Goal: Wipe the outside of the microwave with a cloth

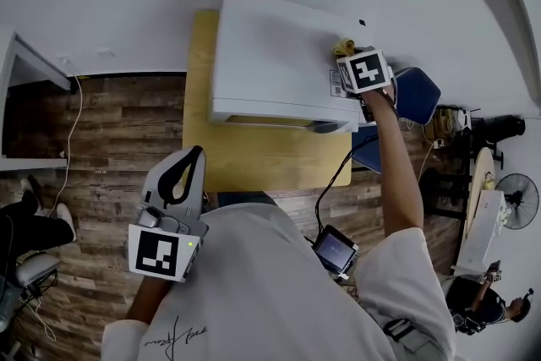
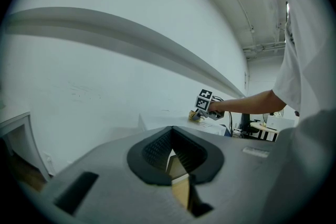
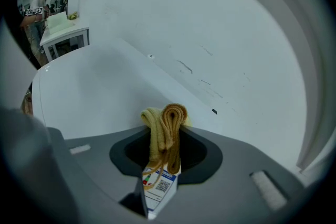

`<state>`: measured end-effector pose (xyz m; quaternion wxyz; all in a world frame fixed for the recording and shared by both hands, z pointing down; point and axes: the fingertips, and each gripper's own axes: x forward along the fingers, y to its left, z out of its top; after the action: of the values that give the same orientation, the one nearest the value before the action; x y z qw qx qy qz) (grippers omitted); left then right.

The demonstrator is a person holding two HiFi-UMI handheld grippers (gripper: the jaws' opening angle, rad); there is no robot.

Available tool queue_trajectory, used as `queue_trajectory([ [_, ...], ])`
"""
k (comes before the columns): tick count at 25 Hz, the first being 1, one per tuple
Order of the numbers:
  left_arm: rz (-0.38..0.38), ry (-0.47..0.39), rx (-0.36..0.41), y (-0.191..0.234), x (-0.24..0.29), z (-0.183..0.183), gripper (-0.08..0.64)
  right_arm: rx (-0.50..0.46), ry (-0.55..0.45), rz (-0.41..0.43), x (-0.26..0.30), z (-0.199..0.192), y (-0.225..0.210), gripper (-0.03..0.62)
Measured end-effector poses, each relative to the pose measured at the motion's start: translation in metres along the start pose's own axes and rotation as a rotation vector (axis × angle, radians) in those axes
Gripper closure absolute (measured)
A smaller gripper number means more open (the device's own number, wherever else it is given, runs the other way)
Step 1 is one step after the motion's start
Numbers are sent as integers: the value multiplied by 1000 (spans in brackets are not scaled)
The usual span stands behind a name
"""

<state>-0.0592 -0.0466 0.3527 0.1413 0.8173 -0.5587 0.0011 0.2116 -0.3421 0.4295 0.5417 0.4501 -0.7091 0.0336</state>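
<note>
The white microwave point(image 1: 279, 63) stands on a wooden table point(image 1: 199, 97) against the wall. My right gripper point(image 1: 350, 55) rests on the right rear of the microwave's top, shut on a folded yellow and tan cloth point(image 1: 343, 46). In the right gripper view the cloth point(image 3: 167, 123) bulges out between the jaws, a printed tag point(image 3: 160, 186) hangs from it, and the microwave's top point(image 3: 89, 97) spreads out ahead. My left gripper point(image 1: 188, 173) is held near the person's body, off the table, shut and empty. The left gripper view shows the microwave point(image 2: 168, 122) and the cloth point(image 2: 195, 115) from afar.
A black cable point(image 1: 334, 182) runs from the table's right side down to a small device point(image 1: 336, 250) at the person's waist. A blue chair point(image 1: 418, 93) stands right of the microwave. A white cabinet point(image 1: 25, 97) is at the left; a fan point(image 1: 516, 199) at the far right.
</note>
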Motion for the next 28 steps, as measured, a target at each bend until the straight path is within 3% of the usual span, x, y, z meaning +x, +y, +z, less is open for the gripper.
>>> queue_trajectory([
  [28, 130, -43, -20, 36, -58, 5, 566, -146, -127, 135, -15, 105, 128, 469],
])
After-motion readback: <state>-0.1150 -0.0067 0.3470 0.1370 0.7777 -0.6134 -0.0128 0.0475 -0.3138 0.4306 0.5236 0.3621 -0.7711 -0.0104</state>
